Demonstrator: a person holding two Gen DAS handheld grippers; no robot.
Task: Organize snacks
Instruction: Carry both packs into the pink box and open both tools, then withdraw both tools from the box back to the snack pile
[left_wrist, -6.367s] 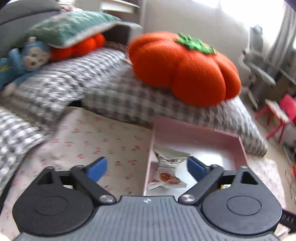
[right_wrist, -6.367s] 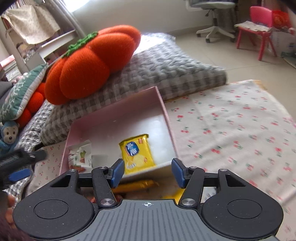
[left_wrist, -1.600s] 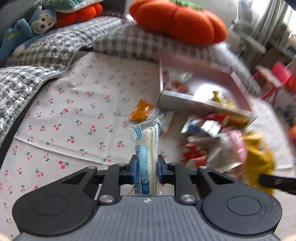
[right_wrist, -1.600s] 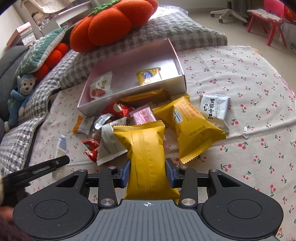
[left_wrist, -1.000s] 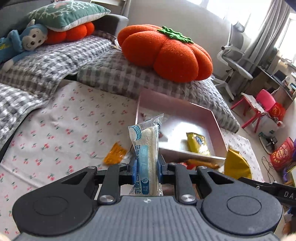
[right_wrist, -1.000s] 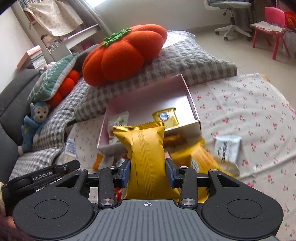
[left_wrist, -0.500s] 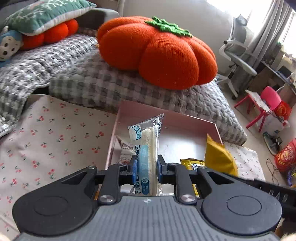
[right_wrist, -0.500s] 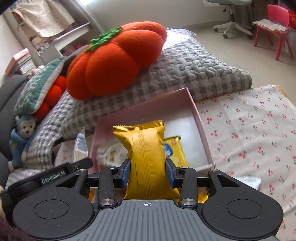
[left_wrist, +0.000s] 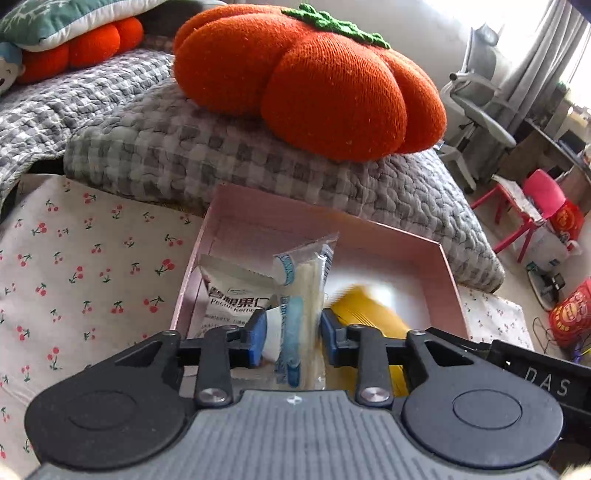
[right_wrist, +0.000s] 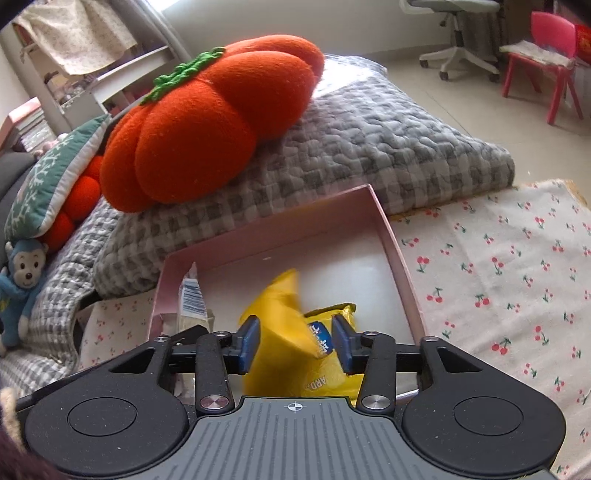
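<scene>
A pink box (left_wrist: 448, 280) (right_wrist: 391, 236) lies on the cherry-print cloth. My left gripper (left_wrist: 293, 334) is open over its left end; the clear blue-and-white snack packet (left_wrist: 301, 314) stands loose between the jaws, beside a white snack bag (left_wrist: 225, 295) in the box. My right gripper (right_wrist: 294, 345) is open over the box; the yellow snack bag (right_wrist: 280, 317) tumbles, blurred, between the jaws onto a small yellow biscuit pack (right_wrist: 325, 339). The yellow bag also shows in the left wrist view (left_wrist: 365, 314).
A big orange pumpkin cushion (left_wrist: 306, 77) (right_wrist: 210, 118) sits on grey checked quilts (left_wrist: 155, 140) (right_wrist: 369, 147) behind the box. Cherry-print cloth (left_wrist: 74, 266) (right_wrist: 498, 277) spreads on both sides. A blue monkey toy (right_wrist: 20, 284), a pink chair (right_wrist: 550, 48) and an office chair (left_wrist: 480, 99) stand farther off.
Both grippers have moved closer over the box and opened. The clear packet and the yellow bag are let go; the yellow bag is falling into the box.
</scene>
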